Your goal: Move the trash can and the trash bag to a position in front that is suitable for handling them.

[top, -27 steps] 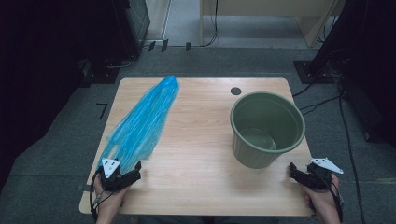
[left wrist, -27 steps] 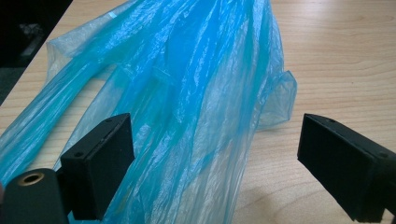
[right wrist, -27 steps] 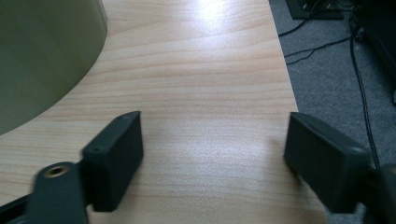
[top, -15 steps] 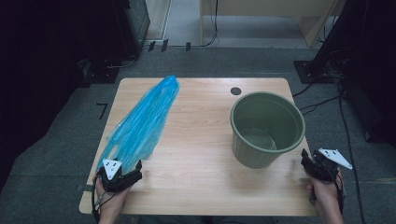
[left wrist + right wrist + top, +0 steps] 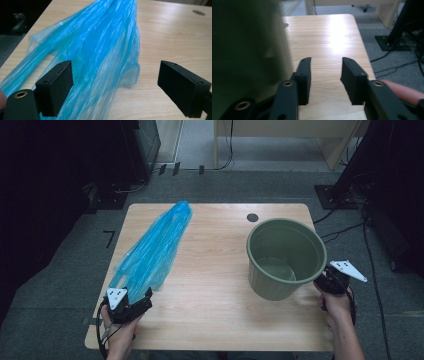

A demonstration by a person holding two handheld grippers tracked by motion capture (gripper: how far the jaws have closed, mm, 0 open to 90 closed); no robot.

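The left gripper (image 5: pixel 141 301) gapes wide, empty, at the near end of the blue bag (image 5: pixel 152 250) lying left. The right gripper (image 5: pixel 325 281), partly open, empty, sits beside the green bucket (image 5: pixel 285 257) at right.

A wooden table (image 5: pixel 215 320) with round corners stands on a grey carpet floor (image 5: pixel 60 290). It has 1 small dark round hole (image 5: pixel 252 217) near its far edge. Ahead of the jaws, past the table, pale wooden furniture (image 5: pixel 280 135) stands, maybe a desk. Black cables (image 5: pixel 345 227) lie on the floor. Dark shapes (image 5: pixel 55 165) fill the left side, too dim to tell. Light shines on the tabletop.
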